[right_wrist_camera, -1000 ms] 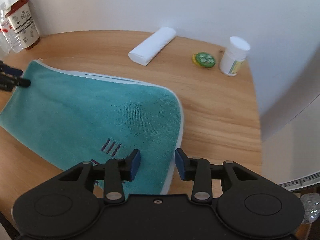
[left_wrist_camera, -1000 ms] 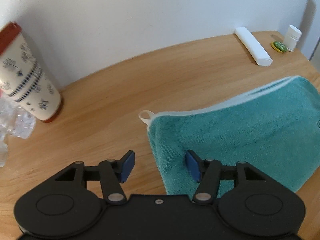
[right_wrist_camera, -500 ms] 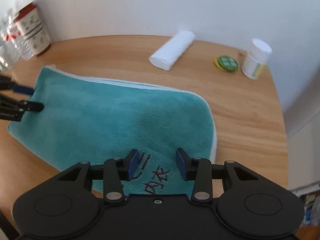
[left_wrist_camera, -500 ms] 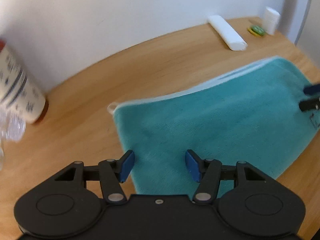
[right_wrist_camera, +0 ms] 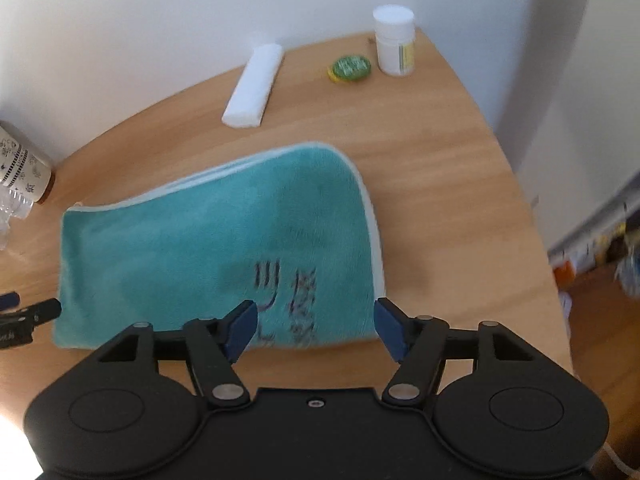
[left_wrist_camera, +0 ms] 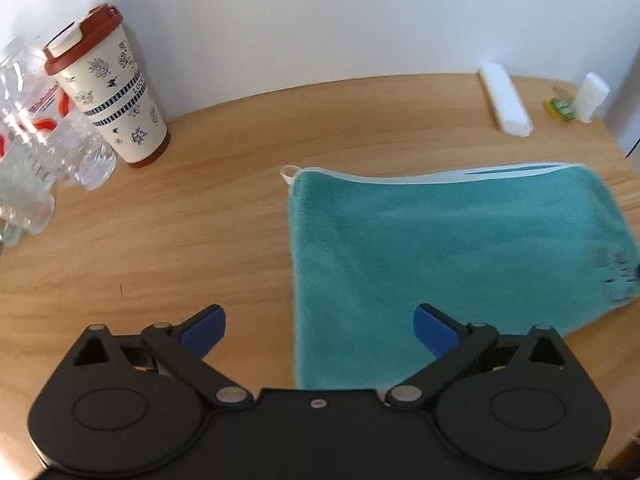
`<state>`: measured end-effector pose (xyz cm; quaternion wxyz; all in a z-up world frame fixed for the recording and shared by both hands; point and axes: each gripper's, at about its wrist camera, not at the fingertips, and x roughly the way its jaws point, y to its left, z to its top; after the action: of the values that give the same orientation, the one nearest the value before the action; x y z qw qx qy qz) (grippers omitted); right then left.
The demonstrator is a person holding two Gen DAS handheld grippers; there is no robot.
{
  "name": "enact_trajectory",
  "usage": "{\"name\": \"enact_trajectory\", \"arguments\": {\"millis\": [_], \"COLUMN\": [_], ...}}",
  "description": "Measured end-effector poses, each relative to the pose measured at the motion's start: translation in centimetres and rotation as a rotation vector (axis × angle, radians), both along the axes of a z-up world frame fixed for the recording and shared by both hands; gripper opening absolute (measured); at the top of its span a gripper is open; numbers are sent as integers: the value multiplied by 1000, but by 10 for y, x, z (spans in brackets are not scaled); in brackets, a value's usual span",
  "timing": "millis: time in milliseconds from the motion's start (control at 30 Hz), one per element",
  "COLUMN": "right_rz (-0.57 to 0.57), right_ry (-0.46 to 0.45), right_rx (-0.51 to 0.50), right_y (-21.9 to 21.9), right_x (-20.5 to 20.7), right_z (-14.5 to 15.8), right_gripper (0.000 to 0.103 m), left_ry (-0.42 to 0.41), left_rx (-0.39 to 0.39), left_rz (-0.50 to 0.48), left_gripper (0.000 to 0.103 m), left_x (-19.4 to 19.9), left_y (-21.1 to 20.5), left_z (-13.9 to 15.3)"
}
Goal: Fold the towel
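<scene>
Left wrist view: towel (left_wrist_camera: pixel 440 248) lies flat ahead of both released tools (left_wrist_camera: pixel 319 330) (right_wrist_camera: pixel 314 326)

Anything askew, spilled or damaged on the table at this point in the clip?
Nothing spilled or broken. The teal towel lies flat, already folded over, though its far edges do not line up: a pale strip shows past the top layer. The cup and white bottle stand upright. Both the left gripper and right gripper are open.

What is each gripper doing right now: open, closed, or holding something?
Left gripper: open, holding nothing, above the teal towel.
Right gripper: open, holding nothing.
</scene>
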<state>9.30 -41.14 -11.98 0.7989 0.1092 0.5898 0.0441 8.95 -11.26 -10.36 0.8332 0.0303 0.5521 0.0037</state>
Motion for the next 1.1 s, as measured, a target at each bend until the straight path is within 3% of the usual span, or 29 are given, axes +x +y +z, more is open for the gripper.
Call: {"name": "enact_trajectory", "arguments": {"millis": [233,400,533,733,800,1100], "right_rz": [132,233,157,122,111,92], "right_ry": [-49,-67,-12,29,5,-102], "right_rx": [-118,-195,-128,-117,-128,-153], "right_y": [16,17,6,15,24,74], "right_x": [-16,-28,-43,-58,-67,-103], "right_z": [26,23,31,43,52,88], "right_gripper": [73,74,74,74,74,74], "left_ry": [6,43,74,62,47,-13], "left_rx": [-50,-44,-41,-37,-17,-42], "left_rz": [53,85,59,0,-32,-13], "left_gripper": [102,102,102,102,102,102], "left_x": [-29,-52,-78,-94,-102,-129], "left_y": [-18,-30,-36,-33,-28,13], "left_z": [39,56,77,88,93,107]}}
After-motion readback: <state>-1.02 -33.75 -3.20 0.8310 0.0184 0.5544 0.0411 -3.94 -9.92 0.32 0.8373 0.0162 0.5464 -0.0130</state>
